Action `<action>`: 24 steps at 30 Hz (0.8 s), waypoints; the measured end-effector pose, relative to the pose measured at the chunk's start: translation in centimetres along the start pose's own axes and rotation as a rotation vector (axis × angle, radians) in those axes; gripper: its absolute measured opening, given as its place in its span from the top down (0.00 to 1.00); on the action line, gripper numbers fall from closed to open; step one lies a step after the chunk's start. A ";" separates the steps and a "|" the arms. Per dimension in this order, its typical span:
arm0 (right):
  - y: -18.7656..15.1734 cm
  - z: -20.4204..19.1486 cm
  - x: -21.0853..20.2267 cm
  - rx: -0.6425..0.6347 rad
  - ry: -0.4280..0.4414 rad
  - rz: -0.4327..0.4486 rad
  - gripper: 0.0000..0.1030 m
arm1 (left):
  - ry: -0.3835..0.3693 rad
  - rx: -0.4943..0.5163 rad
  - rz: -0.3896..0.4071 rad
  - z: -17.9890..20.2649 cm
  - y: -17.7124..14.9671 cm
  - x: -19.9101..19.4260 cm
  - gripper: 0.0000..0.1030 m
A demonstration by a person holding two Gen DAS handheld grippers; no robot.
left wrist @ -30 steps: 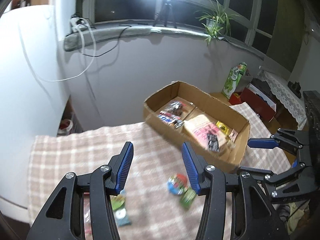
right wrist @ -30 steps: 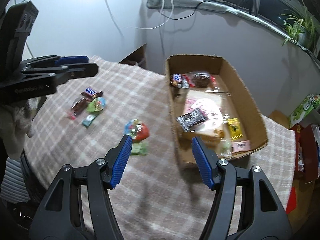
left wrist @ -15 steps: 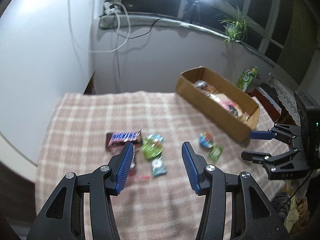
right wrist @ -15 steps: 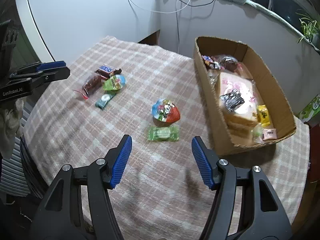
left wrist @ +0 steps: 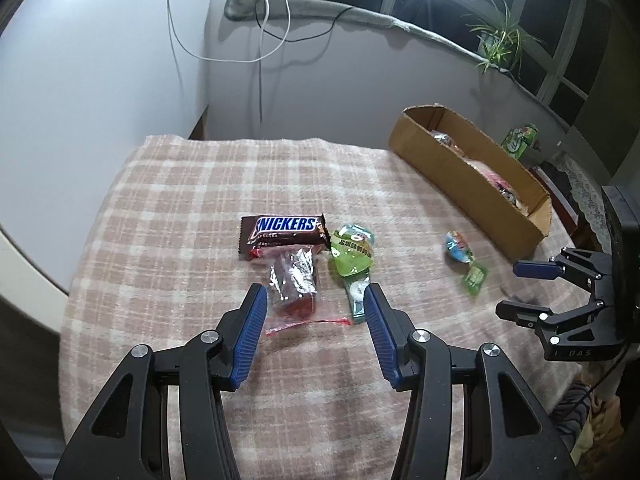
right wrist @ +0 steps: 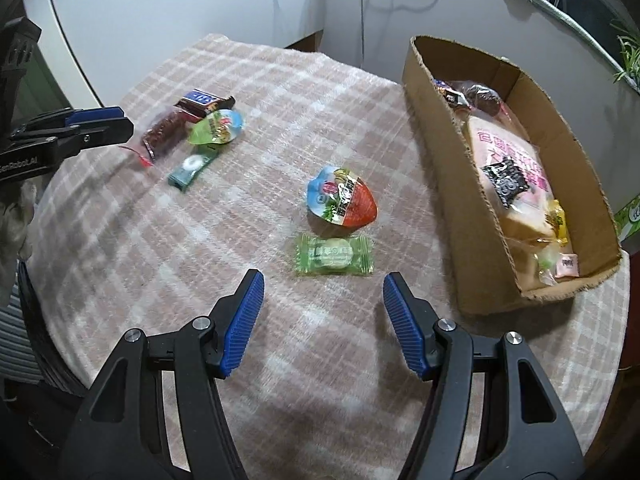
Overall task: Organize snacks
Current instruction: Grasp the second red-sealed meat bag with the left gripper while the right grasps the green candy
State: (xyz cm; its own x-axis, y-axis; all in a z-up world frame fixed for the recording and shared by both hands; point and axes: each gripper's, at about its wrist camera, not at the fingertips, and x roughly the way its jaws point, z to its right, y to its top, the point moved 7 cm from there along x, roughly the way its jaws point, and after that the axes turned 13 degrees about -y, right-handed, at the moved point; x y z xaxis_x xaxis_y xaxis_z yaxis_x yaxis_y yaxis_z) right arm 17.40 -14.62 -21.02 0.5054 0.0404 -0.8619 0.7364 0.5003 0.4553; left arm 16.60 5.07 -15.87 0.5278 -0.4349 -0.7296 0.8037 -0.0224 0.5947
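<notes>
You held both grippers parted and empty above the plaid worktop. The left gripper had the clear packet of red sweets just ahead of its fingers, with the Snickers bar beyond and overlapping it — to lift only the packet, you needed to close on its near, free end. The right gripper had the green wrapped candy just past its fingertips; lowering square over its short sides looked safest. Only the right wrist view showed the cardboard box interior, already holding snacks with little bare floor visible; the left view alone showed the Snickers label clearly.
</notes>
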 end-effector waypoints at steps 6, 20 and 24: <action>0.6 0.3 1.4 -0.007 0.000 -0.019 0.37 | -0.003 -0.012 -0.014 -0.6 0.3 1.2 0.46; 1.2 -0.2 3.4 -0.034 0.012 -0.046 0.50 | -0.001 -0.017 -0.058 -1.4 0.5 4.0 0.46; 1.2 0.0 3.4 -0.033 0.012 -0.048 0.56 | 0.002 -0.023 -0.062 -1.7 0.3 4.5 0.46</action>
State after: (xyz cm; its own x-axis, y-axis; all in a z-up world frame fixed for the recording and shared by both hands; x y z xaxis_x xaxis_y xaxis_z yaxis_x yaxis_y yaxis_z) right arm 19.99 -13.88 -23.36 0.4644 0.0262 -0.8853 0.7442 0.5304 0.4061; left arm 19.70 4.61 -19.56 0.4773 -0.4316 -0.7655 0.8409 -0.0286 0.5404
